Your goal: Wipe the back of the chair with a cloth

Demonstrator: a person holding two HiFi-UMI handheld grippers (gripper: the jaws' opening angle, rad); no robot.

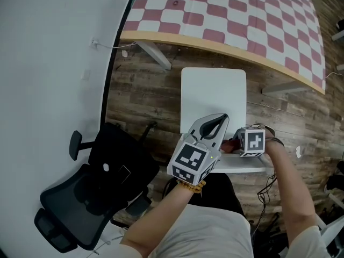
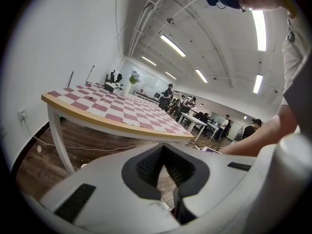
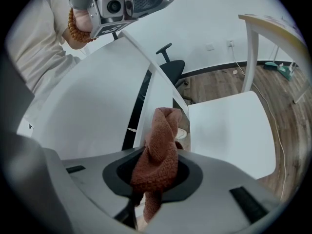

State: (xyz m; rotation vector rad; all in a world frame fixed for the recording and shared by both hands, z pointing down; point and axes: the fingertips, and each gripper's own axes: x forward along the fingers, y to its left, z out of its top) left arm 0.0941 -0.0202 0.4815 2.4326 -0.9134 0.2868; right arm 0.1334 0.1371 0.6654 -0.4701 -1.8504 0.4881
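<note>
Wood-plank floor (image 1: 145,90) shows as an open strip between the white chair (image 1: 213,95) and the curved edge of the checked table (image 1: 231,15) ahead. A black office chair (image 1: 107,176) stands near on the left, by the white wall (image 1: 48,63). Jaws of the right gripper (image 3: 155,177) are clamped on a rust-brown cloth (image 3: 158,145), held at the top edge of the chair back (image 3: 92,106). Jaws of the left gripper (image 1: 215,124) are closed and empty, above the seat's rear.

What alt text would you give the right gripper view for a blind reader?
A brown cloth is clamped in the right gripper, which points along the white chair back, with the seat to its right. A black office chair stands beyond.
</note>
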